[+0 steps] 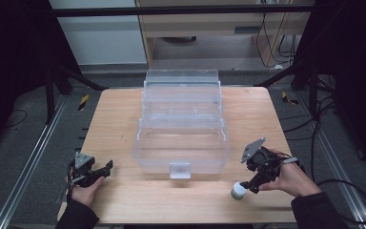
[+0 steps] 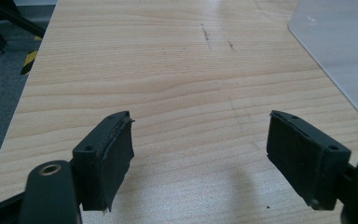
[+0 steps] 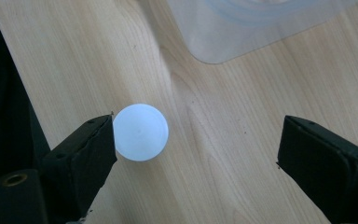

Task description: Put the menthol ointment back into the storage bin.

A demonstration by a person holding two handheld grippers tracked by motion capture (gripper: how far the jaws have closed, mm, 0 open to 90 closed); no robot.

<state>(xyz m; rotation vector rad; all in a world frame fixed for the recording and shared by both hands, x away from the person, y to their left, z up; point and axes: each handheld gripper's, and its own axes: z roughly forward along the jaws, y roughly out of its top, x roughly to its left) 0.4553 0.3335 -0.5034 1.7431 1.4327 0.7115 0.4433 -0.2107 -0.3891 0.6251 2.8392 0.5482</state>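
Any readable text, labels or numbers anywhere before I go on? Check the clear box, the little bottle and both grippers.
None can be read.
Clear plastic box: no print visible; its front latch is blank.
Small white-capped bottle: cap is plain; its side is too small to tell.
Left gripper and right gripper: no markings on the jaws.

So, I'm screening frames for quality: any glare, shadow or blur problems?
High view: dark surroundings, clear box faint against the wood. Left gripper view: sharp grain, soft shadow between the open tool. Right gripper view: white cap overexposed, featureless.
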